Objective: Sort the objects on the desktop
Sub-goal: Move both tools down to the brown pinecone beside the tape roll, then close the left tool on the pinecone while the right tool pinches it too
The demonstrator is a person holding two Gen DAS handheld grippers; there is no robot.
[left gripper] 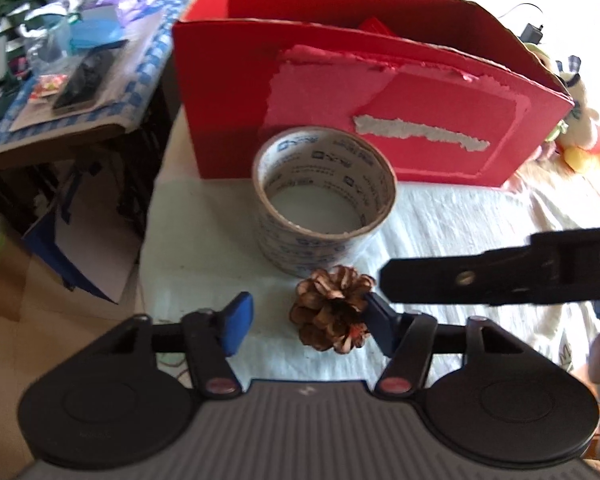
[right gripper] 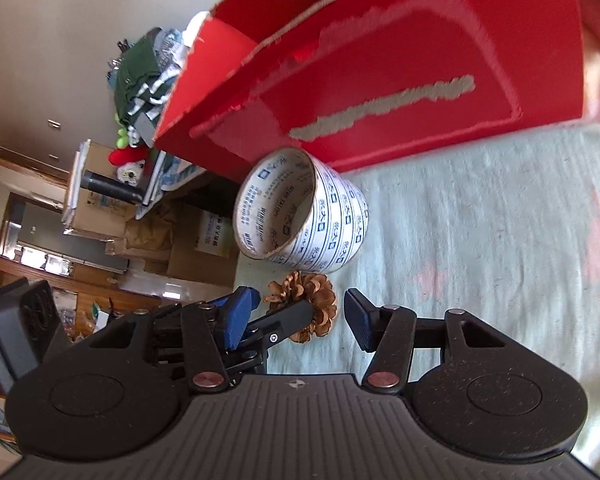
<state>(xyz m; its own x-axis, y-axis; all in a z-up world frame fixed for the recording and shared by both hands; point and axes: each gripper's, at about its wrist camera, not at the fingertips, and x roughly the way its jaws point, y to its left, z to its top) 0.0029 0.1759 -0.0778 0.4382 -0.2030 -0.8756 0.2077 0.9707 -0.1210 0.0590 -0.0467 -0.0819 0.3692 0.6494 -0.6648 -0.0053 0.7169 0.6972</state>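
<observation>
The left gripper [left gripper: 306, 326] is spread wide over the pale cloth [left gripper: 440, 216], its two blue pads on either side of the pine cone [left gripper: 332, 314]. The cone sits inside that gap but off centre: it touches or nearly touches the right-hand pad, while open cloth separates it from the left-hand pad. Its long axis appears to run roughly along the fingers, its tip towards the camera. The right gripper [right gripper: 300, 318] is likewise open and holds nothing; in its own view the cone [right gripper: 306, 300] lies just ahead between its pads, with a finger of the left tool crossing in front of it. Both tools crowd the same object, but the left one already straddles it and looks the better placed to close, probably after a small shift to its right to centre the cone. Just beyond the cone stands the roll of packing tape [left gripper: 324, 196], upright on its rim. Behind that, close to the roll, rises the red cardboard box [left gripper: 380, 92], open at the top, the likely destination.
</observation>
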